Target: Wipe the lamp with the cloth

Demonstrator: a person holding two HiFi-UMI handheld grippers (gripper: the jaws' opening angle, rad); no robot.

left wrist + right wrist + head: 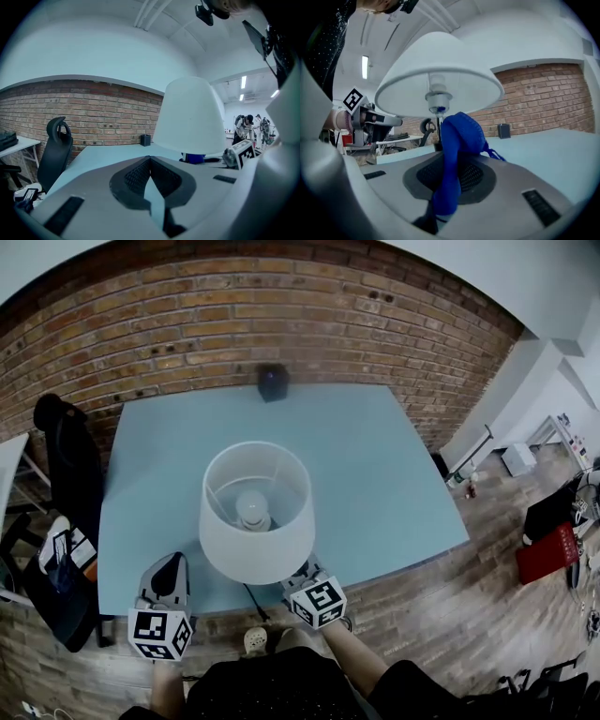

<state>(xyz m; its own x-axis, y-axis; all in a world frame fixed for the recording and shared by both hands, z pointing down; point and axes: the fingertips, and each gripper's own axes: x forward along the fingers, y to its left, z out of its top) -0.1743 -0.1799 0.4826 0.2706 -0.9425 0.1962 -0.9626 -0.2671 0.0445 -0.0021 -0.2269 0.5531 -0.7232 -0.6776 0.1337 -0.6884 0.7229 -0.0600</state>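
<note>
A lamp [256, 512] with a white shade stands near the front of the light blue table [394, 474]. My right gripper [302, 570] reaches under the shade's front right rim and is shut on a blue cloth [459, 138]. In the right gripper view the cloth bunches up over the jaws, just below the bulb socket [438, 101] and in front of the lamp's stem. My left gripper [172, 565] hovers at the shade's front left, jaws shut with nothing in them. The left gripper view has the shade [190, 117] ahead to the right, with a bit of the blue cloth [193, 158] under it.
A small black box [273, 382] sits at the table's far edge by the brick wall. A black chair [66, 456] stands left of the table. The lamp's cord [253, 601] runs off the front edge. A red thing [548, 554] lies on the floor to the right.
</note>
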